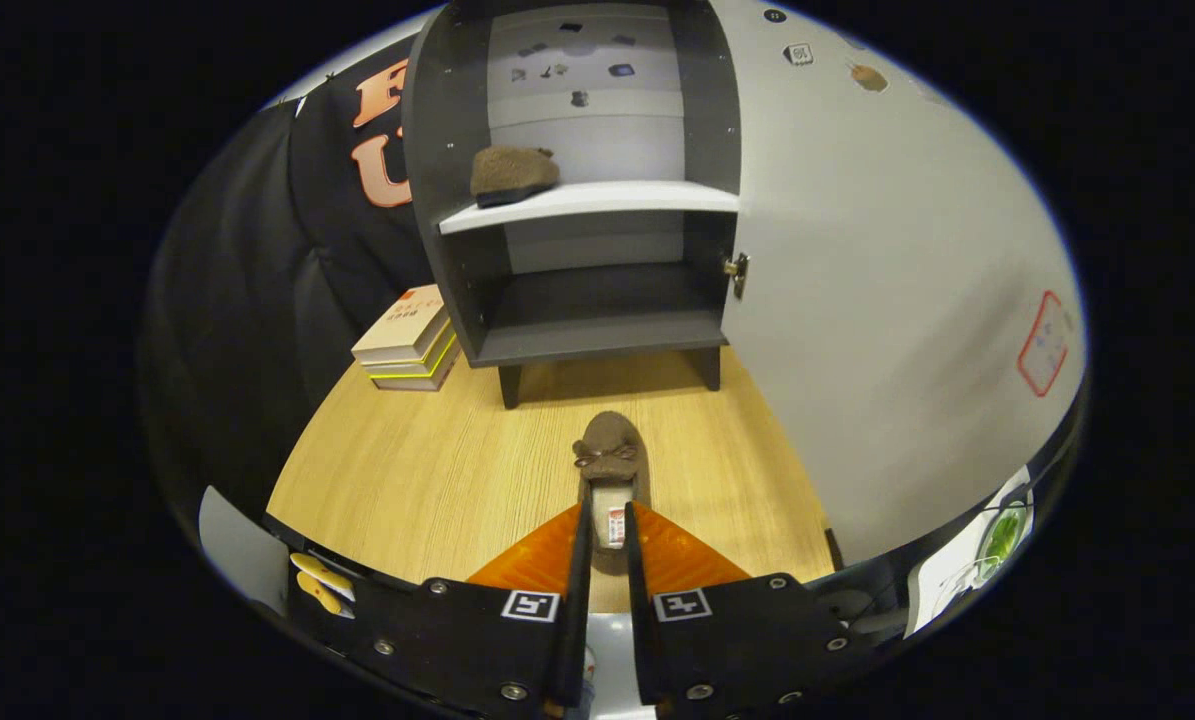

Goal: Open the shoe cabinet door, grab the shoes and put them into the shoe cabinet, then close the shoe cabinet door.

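Gripper [607, 520]: fingers nearly together, clamped on the heel end of 1 brown slipper [609, 462], pressing it from both sides. The slipper points away from the fingers toward the cabinet, its toe and small bow forward, a light insole and a small tag showing between the fingertips. Whether the slipper rests on the table or hangs just above it cannot be told.

Shoe cabinet [597, 330]: dark grey, on short legs, standing at the far side of the wooden table [427, 470], beyond the held slipper. 2 compartments, divided by 1 pale shelf [597, 200].

Cabinet door [887, 260]: pale grey, swung wide open to the right of the cabinet, a small metal catch [736, 270] at its hinge-side edge. 1 red-outlined sticker [1045, 345] on the door's near part, a few small stickers near its top.

Second brown slipper [513, 172]: lying on the shelf in the upper compartment, toward its left side.

Stack of books [409, 340]: on the table just left of the cabinet, touching or nearly touching its base.
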`<act>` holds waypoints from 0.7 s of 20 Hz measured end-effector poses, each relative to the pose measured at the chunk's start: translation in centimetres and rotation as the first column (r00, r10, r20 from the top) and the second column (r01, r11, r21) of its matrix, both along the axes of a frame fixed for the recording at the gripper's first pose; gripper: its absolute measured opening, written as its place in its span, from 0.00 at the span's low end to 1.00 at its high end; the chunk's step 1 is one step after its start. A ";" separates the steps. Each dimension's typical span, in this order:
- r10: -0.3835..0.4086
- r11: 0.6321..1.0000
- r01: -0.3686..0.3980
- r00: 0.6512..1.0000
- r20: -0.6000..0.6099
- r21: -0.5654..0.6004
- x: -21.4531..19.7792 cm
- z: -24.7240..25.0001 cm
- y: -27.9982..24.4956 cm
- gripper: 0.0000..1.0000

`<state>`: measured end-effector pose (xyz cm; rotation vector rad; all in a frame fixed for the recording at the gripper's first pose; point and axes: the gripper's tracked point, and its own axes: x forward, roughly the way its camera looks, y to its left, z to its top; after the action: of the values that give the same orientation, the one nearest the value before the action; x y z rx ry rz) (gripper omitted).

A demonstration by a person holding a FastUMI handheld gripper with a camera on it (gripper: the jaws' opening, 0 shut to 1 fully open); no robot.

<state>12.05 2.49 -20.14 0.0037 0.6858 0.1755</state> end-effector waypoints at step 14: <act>0.062 0.997 -0.051 0.971 -0.233 0.054 2.7 -9.3 2.8 0.22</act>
<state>14.76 5.32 -29.40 0.0507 0.9181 0.2489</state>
